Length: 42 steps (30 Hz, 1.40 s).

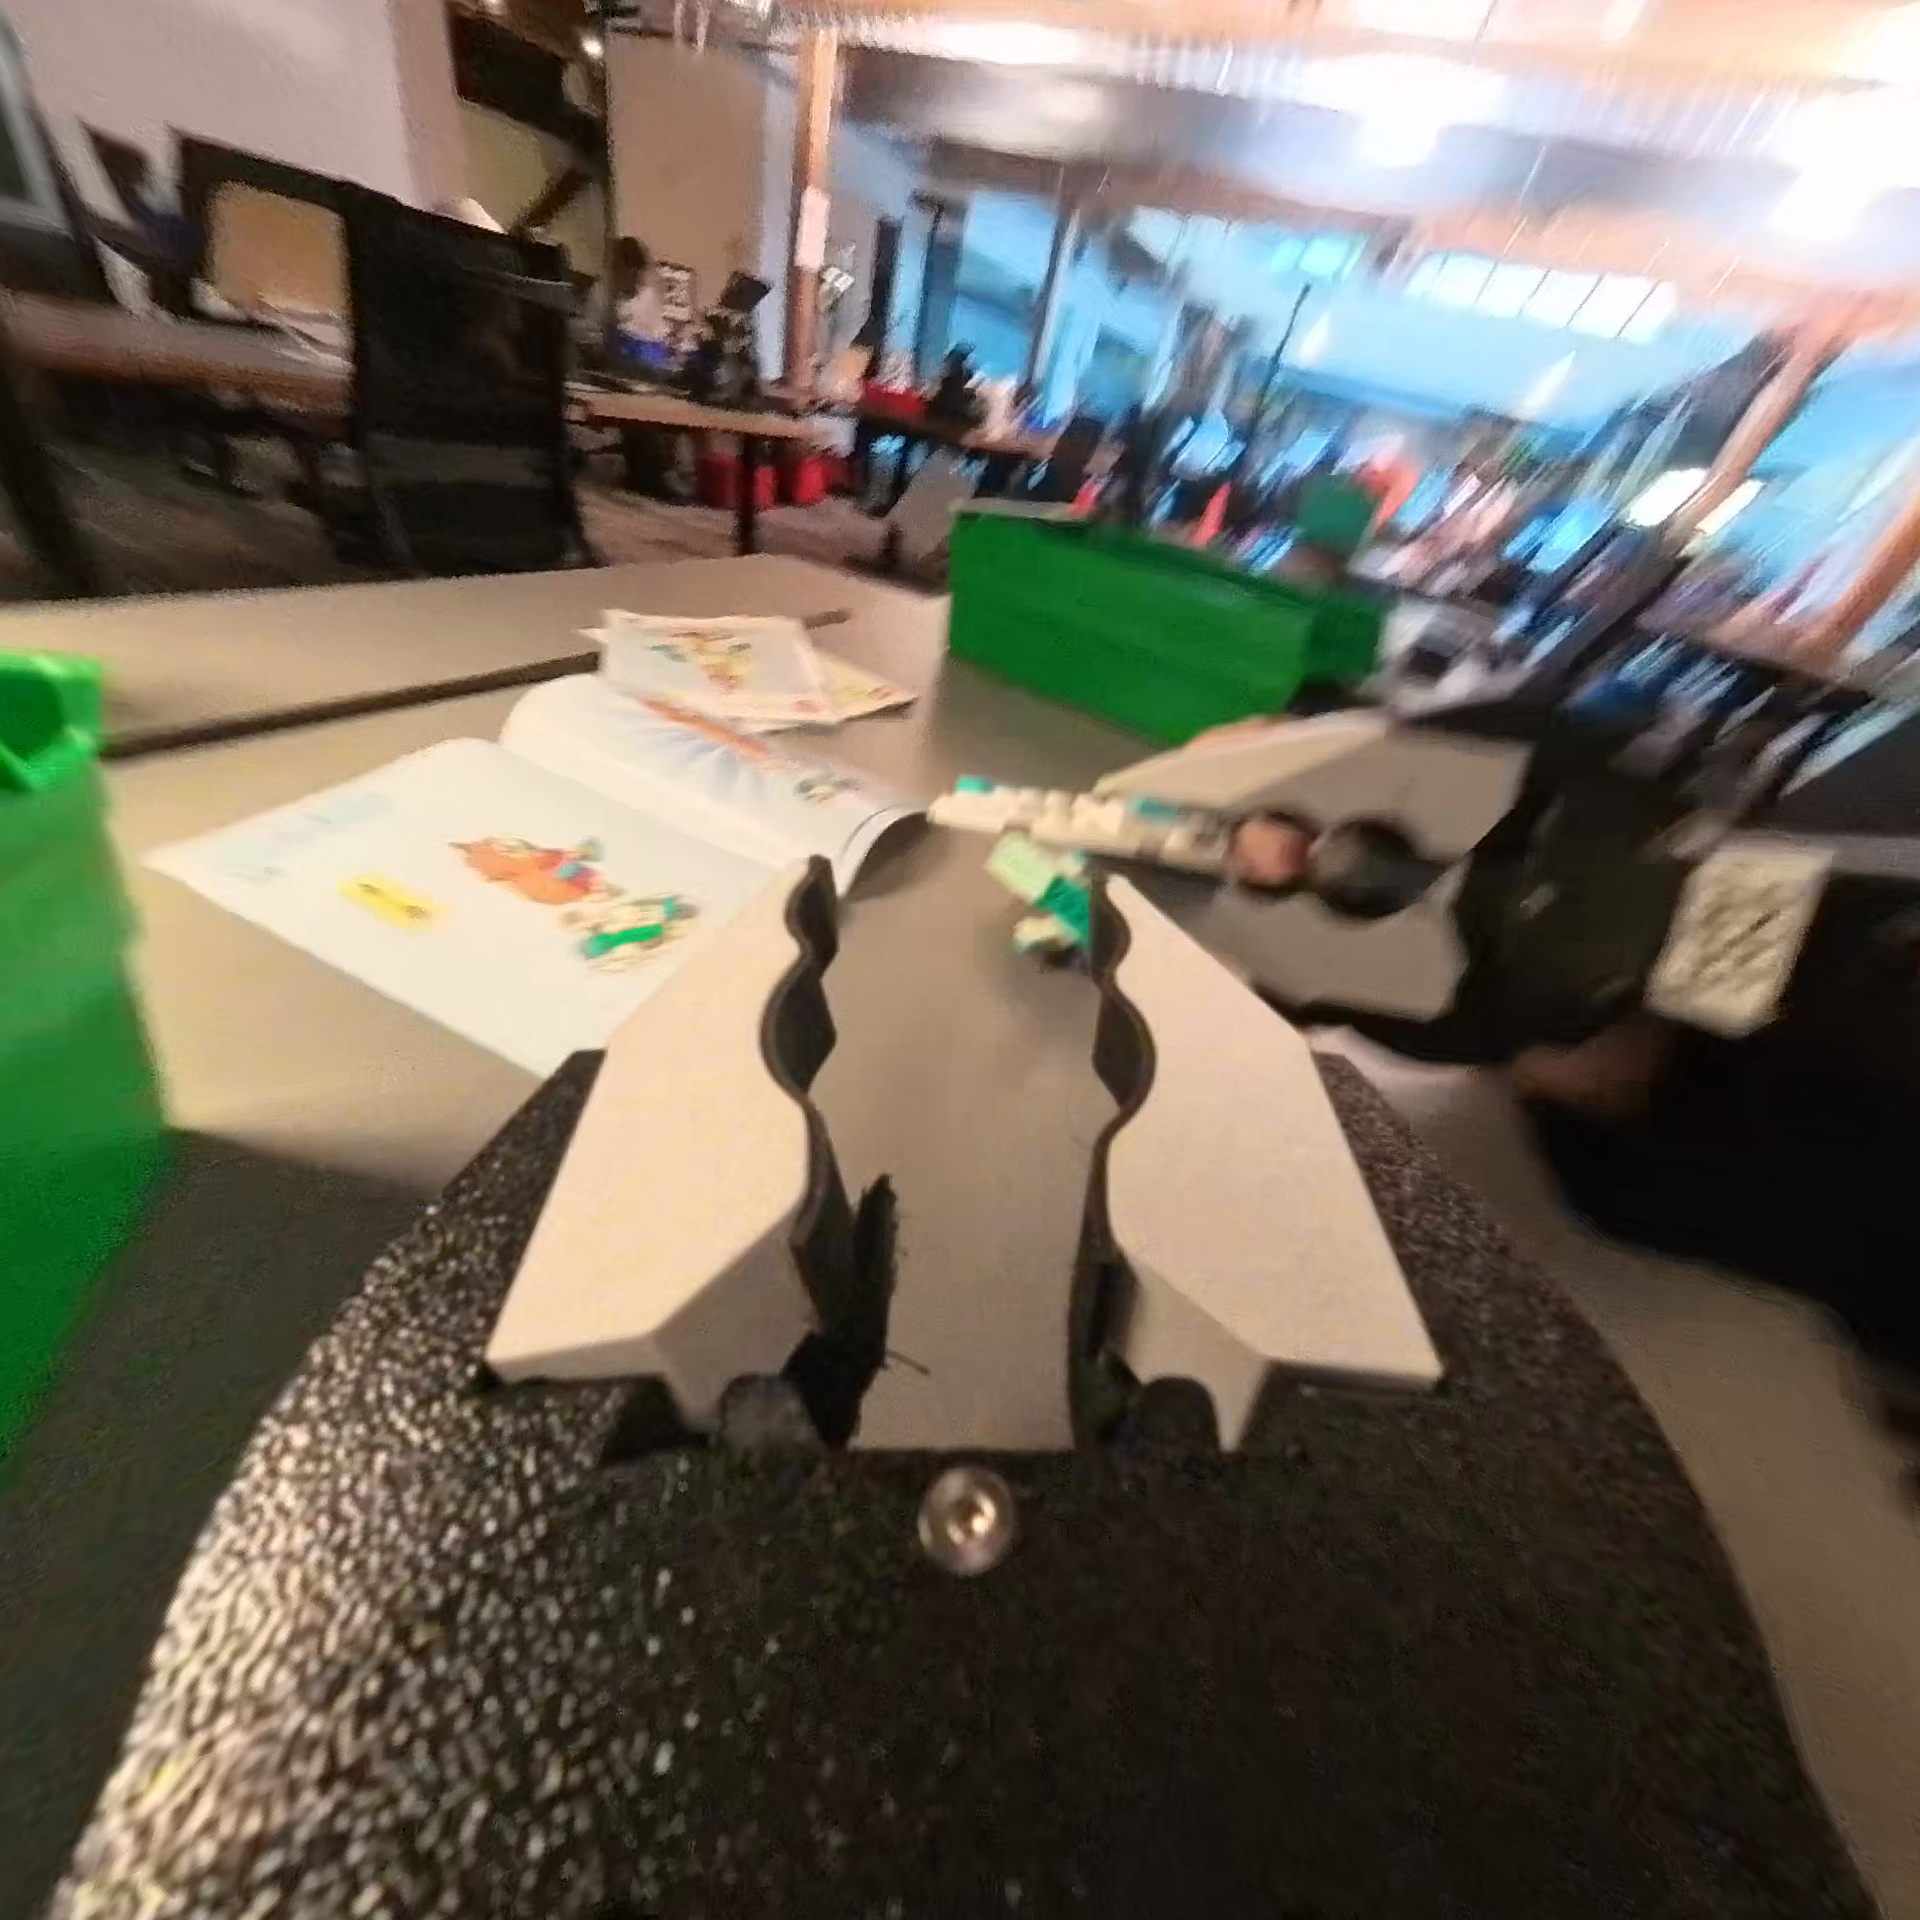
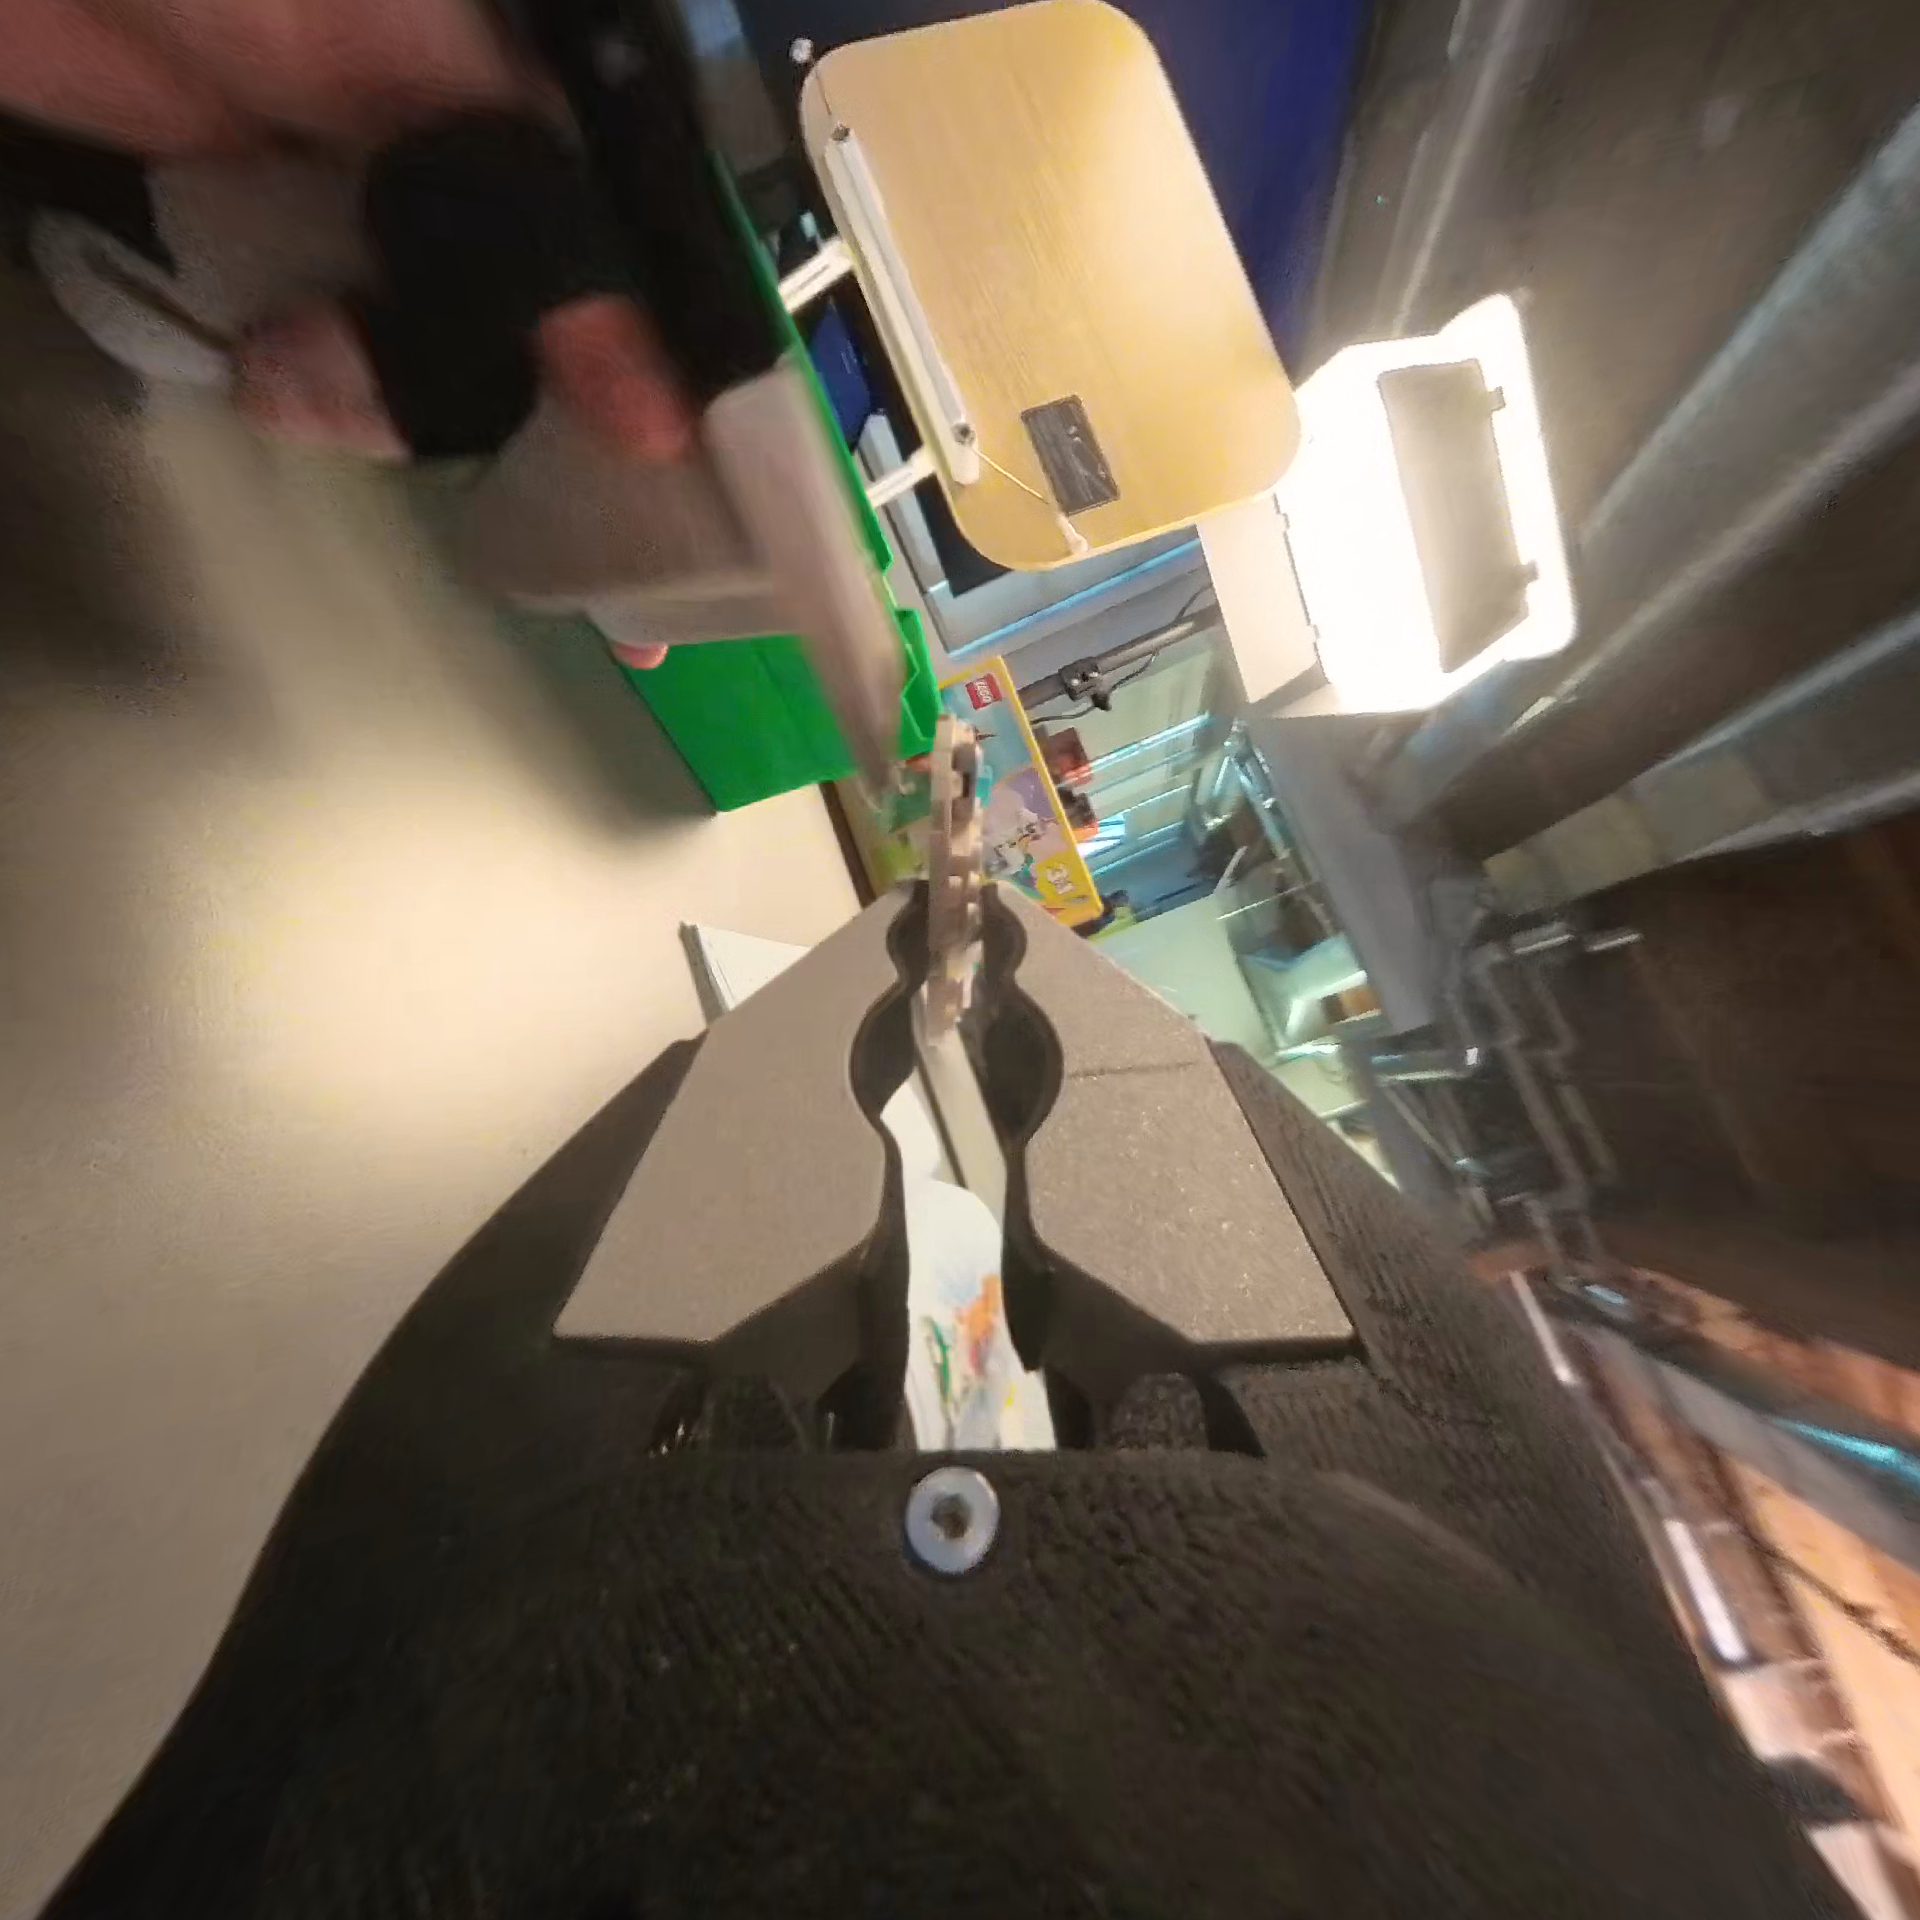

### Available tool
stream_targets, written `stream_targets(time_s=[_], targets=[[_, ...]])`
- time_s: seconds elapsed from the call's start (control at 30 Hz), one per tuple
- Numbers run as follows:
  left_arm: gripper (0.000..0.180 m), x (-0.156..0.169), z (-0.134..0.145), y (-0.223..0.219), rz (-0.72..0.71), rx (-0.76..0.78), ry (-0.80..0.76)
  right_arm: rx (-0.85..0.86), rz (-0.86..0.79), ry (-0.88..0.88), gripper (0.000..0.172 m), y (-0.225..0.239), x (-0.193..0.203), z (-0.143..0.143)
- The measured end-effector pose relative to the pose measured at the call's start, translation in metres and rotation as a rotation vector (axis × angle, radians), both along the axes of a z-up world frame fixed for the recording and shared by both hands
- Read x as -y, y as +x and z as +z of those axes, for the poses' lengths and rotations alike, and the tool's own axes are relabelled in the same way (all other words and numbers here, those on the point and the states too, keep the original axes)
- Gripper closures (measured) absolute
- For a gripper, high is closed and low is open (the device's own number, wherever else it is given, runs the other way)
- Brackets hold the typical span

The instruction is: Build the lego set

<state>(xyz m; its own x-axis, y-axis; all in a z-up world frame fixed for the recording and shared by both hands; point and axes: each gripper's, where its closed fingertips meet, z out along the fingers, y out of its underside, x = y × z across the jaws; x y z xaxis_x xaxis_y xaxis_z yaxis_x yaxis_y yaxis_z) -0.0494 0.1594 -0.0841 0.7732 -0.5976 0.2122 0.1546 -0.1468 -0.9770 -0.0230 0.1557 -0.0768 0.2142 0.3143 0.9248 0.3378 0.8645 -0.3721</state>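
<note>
While clamped, brick strip in right claw

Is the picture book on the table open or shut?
Open. The picture book lies flat on the grey table, its pages spread to both sides of the middle fold, coloured drawings facing up.

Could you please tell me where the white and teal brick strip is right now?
The brick strip is clamped in the right tool; in the left wrist view it juts out right of centre, just beyond the open booklet, above the table.
</note>
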Motion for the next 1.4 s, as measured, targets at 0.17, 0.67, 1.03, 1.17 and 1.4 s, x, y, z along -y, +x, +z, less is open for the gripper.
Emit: stream_targets(time_s=[0.17,0.67,1.03,1.17,1.4], targets=[[0.128,0.014,0.018,0.009,-0.298,0.485,-0.191,0.026,0.003,0.112,0.165,-0.002,0.007,0.000],[0.163,0.016,0.004,0.016,-0.387,0.588,-0.358,0.093,0.013,0.280,0.165,-0.005,0.018,-0.005],[0.175,0.004,0.000,0.008,-0.136,0.340,-0.191,0.080,0.047,-0.294,0.139,-0.012,0.008,-0.023],[0.175,0.001,0.000,0.003,-0.129,0.410,-0.217,0.044,0.035,-0.319,0.139,-0.014,0.008,-0.020],[0.177,0.001,-0.007,0.009,-0.105,0.302,-0.209,-0.059,0.012,-0.776,0.084,-0.021,-0.006,-0.024]])
